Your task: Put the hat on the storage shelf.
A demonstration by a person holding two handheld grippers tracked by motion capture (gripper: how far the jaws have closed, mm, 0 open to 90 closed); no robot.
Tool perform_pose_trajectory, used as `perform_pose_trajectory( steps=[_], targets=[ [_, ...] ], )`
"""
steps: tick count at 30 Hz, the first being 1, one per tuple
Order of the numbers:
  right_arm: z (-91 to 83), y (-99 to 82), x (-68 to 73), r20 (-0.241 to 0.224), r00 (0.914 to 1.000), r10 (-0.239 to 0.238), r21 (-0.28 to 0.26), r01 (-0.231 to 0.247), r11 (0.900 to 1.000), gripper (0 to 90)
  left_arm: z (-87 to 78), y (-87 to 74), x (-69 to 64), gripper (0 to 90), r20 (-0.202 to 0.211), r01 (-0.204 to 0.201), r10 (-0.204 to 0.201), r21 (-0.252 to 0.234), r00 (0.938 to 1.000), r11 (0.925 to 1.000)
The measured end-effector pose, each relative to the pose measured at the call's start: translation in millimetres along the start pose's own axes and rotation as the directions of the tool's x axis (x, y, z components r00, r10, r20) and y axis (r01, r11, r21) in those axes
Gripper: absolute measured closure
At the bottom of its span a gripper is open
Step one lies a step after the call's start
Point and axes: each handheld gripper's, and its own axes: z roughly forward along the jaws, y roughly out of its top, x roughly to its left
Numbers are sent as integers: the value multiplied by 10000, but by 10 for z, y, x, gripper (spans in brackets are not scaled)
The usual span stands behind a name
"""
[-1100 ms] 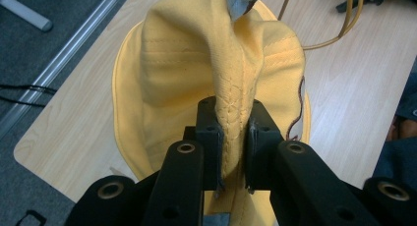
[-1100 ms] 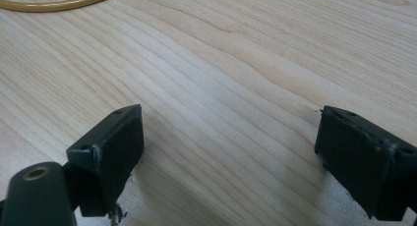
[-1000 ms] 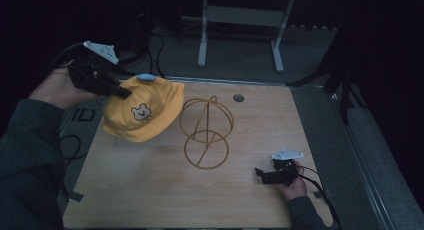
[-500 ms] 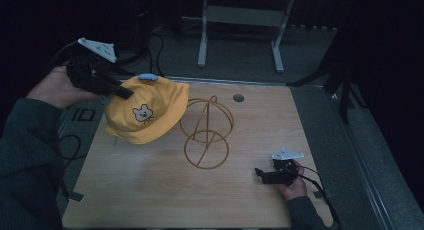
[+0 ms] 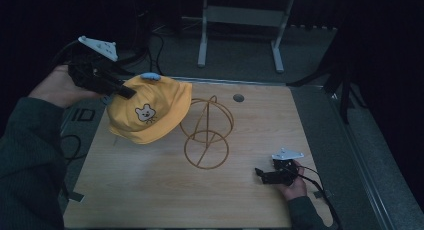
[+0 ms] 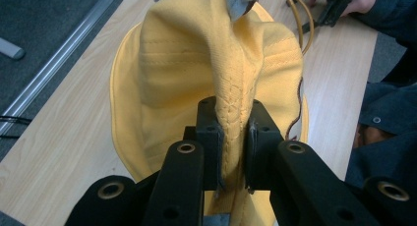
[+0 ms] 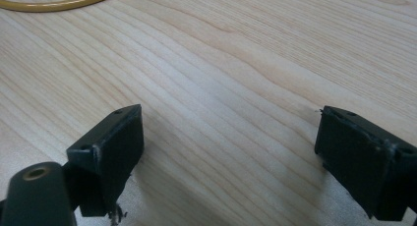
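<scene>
Yellow hat (image 5: 150, 115), bear emblem, blue top button.
Left gripper (image 6: 231, 137) pinches its fabric fold; right gripper (image 7: 228, 162) gapes wide on table (image 5: 150, 190).

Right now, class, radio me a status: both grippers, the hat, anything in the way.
Left gripper shut on yellow bucket hat, lifted beside wire hat stand. Right gripper open, empty, low over wooden table. No obstruction seen.

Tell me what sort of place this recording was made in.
Probably a lab or studio set up for recording demonstrations, not a home: a bare wooden table in a dark room, a metal stand behind it, cables on the floor, and a cabled hand-held gripper clamping a yellow hat.
</scene>
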Motion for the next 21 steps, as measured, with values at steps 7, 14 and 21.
perform_pose_trajectory(
  steps=[7, 14, 21],
  targets=[
    [0, 0, 0, 1, 10000, -3, 0, 3, 10000, 111, 11, 43, -20, 797, 18, -134, 134, 19, 9999, 9999],
    [0, 0, 0, 0, 10000, 0, 0, 0, 10000, 111, 27, 100, -31, 797, 25, -260, 260, -54, 9997, 9996],
    [0, 0, 0, 0, 10000, -3, -1, 3, 10000, 111, 51, 159, -43, 797, 33, -337, 337, -92, 9994, 9994]
  ],
)
